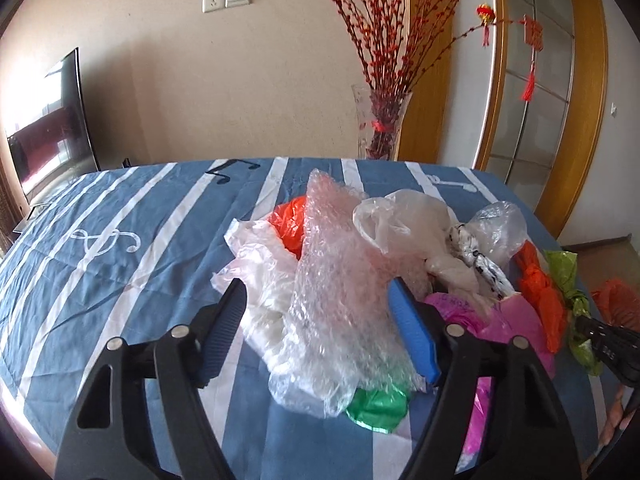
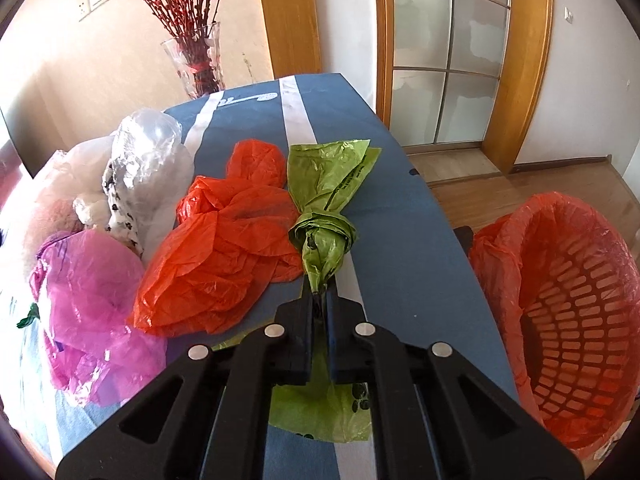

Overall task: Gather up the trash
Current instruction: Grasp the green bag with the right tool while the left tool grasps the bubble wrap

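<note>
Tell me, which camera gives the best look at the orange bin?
The right wrist view: the orange basket, lined with an orange bag, shows its whole opening beside the table. The left wrist view catches only an orange sliver at the right edge.

1. We see a blue tablecloth (image 1: 120,248) with white stripes and music-note motifs.
2. We see a lime-green bag (image 2: 328,196) with dark print, beside an orange-red bag (image 2: 224,256).
3. We see a pink bag (image 2: 92,304) and a white bag with black spots (image 2: 120,204).
4. We see an orange-red basket (image 2: 576,320) with an orange liner.
5. We see red branches (image 1: 392,32) in a clear vase (image 1: 380,124).
</note>
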The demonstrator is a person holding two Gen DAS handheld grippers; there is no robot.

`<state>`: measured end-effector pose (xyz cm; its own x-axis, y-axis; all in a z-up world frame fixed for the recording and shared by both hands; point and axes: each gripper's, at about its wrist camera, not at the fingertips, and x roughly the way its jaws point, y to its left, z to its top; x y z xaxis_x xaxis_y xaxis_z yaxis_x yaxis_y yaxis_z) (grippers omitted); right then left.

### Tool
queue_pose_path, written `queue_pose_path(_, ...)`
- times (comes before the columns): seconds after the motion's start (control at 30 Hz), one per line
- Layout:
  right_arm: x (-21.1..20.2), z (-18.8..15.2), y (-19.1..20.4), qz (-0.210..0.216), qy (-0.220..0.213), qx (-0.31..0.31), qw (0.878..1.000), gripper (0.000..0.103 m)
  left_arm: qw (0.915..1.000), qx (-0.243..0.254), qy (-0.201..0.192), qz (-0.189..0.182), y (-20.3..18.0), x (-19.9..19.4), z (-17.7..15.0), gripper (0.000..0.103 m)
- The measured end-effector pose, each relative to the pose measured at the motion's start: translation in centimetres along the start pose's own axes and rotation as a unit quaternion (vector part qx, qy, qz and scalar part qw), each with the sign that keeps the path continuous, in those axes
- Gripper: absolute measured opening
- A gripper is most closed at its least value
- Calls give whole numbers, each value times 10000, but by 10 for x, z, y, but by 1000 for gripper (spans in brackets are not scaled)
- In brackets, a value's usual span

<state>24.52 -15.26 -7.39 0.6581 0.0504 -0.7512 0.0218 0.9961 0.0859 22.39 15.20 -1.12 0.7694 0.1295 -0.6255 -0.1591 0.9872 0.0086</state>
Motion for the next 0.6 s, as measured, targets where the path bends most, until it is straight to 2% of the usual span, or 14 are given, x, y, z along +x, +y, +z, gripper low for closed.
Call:
queue_pose_path(0.17,1,-2,-3,80,52,7,10000,6,9996,57,266,9,-6,23,7,69)
queue_pose_path(0.3,3,-2,-6,132,107,83,9998,6,9986,186,485,-47,-14,35,4,43)
queue_pose_path(0.37,1,-3,-6,153,104,108,9998,6,9986,180,489,-82,-14,36,2,25)
queue_pose_path(0.43,-1,-3,-7,164,82,114,9998,6,9988,123,452,-166,-12,33,3,14)
queue_pose_path(0.6,-15,0,-8,210,-66,76,9997,6,9992,92,199,-329,-6,11,9,9)
